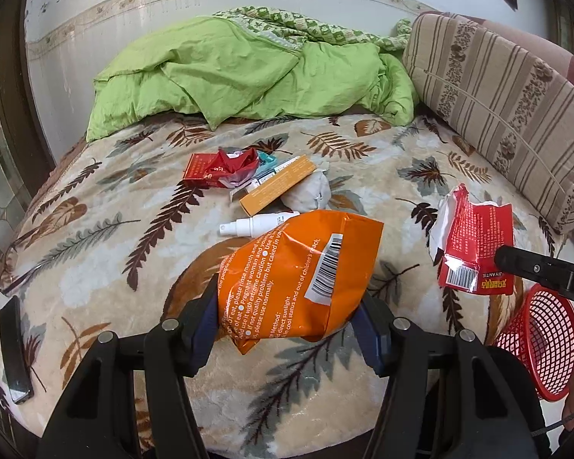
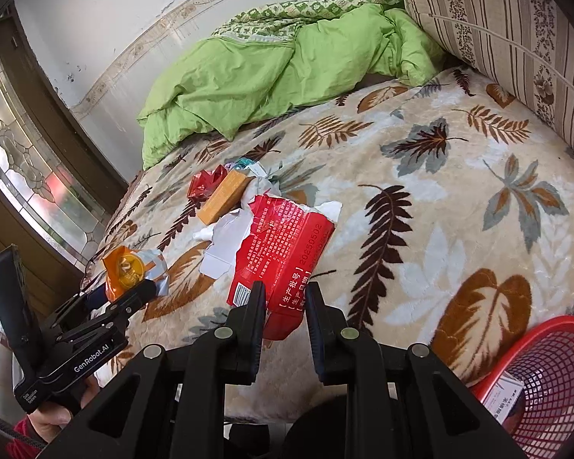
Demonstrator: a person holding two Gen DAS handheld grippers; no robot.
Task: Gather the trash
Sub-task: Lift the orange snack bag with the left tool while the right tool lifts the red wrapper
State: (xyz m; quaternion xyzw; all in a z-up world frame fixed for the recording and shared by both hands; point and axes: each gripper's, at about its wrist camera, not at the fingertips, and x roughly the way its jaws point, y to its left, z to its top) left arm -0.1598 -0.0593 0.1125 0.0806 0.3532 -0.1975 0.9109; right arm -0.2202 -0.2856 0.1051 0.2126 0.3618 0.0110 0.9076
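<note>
Both grippers were loaded: the left one (image 1: pixel 287 319) pinched the orange bag (image 1: pixel 298 275), the right one (image 2: pixel 285 298) clamped the torn red box (image 2: pixel 283 252). The basket (image 2: pixel 555 378) sat near right, so each should probably swing over it before letting go.

On the bed's leaf-patterned plush blanket (image 1: pixel 95 252), a heap of small litter lies mid-bed: a red crumpled wrapper (image 1: pixel 233 166) on a red flat carton (image 1: pixel 199 170), with a long orange cardboard box (image 1: pixel 277 185) to its right and a white spray bottle (image 1: pixel 256 225) just in front. Behind the heap a rumpled green quilt (image 1: pixel 229 72) is piled against the wall, and a striped, flower-patterned bolster (image 1: pixel 497 107) runs along the right side. The red mesh plastic basket (image 2: pixel 555 378) stands off the bed's near right edge with a white box (image 2: pixel 503 397) inside.
</note>
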